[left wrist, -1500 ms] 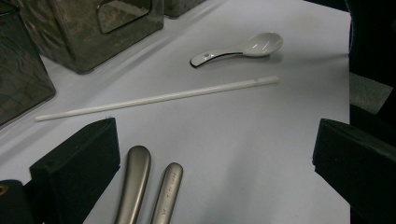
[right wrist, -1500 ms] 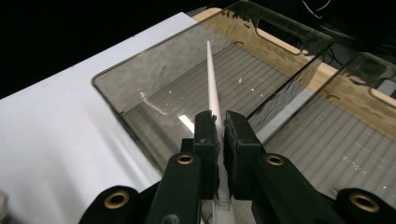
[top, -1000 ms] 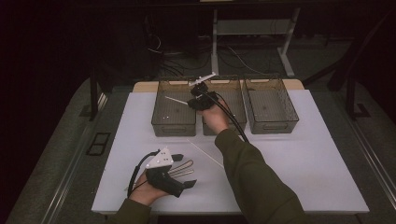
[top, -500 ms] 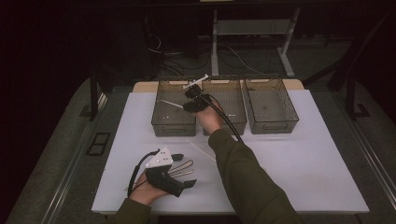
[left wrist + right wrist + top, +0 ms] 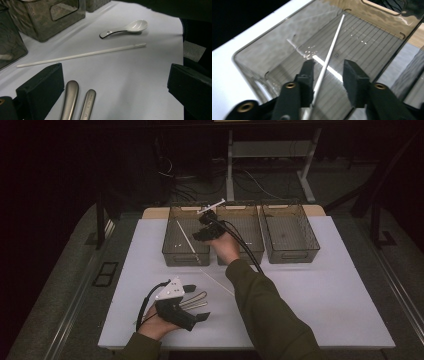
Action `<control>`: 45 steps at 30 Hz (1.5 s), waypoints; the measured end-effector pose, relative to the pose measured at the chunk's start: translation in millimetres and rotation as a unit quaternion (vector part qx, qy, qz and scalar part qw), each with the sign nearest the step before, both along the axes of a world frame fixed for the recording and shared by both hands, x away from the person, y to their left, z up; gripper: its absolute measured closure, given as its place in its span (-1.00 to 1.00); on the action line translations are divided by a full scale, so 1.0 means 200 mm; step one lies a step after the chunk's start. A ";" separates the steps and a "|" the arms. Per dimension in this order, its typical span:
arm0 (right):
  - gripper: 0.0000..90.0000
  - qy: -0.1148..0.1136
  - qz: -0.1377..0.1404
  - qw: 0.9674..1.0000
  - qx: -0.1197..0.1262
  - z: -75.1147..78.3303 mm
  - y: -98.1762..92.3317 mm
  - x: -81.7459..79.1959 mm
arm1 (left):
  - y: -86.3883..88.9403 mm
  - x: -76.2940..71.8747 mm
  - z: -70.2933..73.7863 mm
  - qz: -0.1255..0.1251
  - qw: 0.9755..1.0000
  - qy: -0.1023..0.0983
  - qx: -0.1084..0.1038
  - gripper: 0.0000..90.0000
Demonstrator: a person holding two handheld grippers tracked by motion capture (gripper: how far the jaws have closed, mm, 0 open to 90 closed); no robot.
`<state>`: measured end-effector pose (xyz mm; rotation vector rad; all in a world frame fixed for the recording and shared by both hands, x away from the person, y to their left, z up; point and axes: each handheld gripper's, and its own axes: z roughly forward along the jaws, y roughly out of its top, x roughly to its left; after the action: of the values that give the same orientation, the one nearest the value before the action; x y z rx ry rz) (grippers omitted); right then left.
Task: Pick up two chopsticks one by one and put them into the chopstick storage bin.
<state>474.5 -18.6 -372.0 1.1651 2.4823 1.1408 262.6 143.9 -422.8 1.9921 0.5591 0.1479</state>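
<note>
White chopstick [image 5: 329, 56] lies slanted in the left smoked-plastic bin [image 5: 170, 240], passing between our right gripper [image 5: 328, 72] pads; its jaws have just been opening, grip released. Earlier the stick was raised, clamped. Left gripper [image 5: 110, 90] rests open on the table, two metal handles [image 5: 78, 102] between its jaws, second chopstick [image 5: 82, 55] and ceramic spoon [image 5: 127, 28] ahead.

A thin white chopstick [image 5: 331, 51] lies aslant in the leftmost clear bin [image 5: 172, 237], one end near a far corner, the other rising toward the near wall. A second white chopstick [image 5: 82, 55] lies flat on the white surface [image 5: 310, 290].
</note>
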 end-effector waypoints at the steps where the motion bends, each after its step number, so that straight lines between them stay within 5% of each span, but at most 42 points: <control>1: 0.31 0.000 0.000 1.000 0.000 0.00 0.00 0.00 | 0.00 0.00 0.00 0.000 1.000 0.000 0.000 -1.00; 5: -0.04 -0.001 0.021 1.000 0.013 0.06 -0.10 -0.07 | 0.00 0.00 0.00 0.000 1.000 -0.002 0.000 -1.00; 12: -0.20 -0.013 0.052 0.998 0.031 0.11 -0.29 -0.23 | 0.00 0.00 0.00 0.000 1.000 -0.004 0.006 -1.00; 24: -0.20 -0.039 0.083 0.995 0.038 0.08 -0.53 -0.48 | -0.01 0.00 -0.01 0.001 1.000 -0.002 0.008 -1.00; 38: -0.11 -0.032 0.100 0.994 0.040 -0.04 -0.71 -0.72 | -0.01 0.00 -0.02 0.002 1.000 -0.001 0.011 -1.00; 45: 0.11 -0.021 0.096 0.995 0.027 -0.13 -0.77 -0.82 | -0.01 0.00 -0.02 0.002 1.000 -0.001 0.012 -1.00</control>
<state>311.1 -173.3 -397.3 0.9184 2.5916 1.2739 262.7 142.0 -427.1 2.0146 0.5615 0.1606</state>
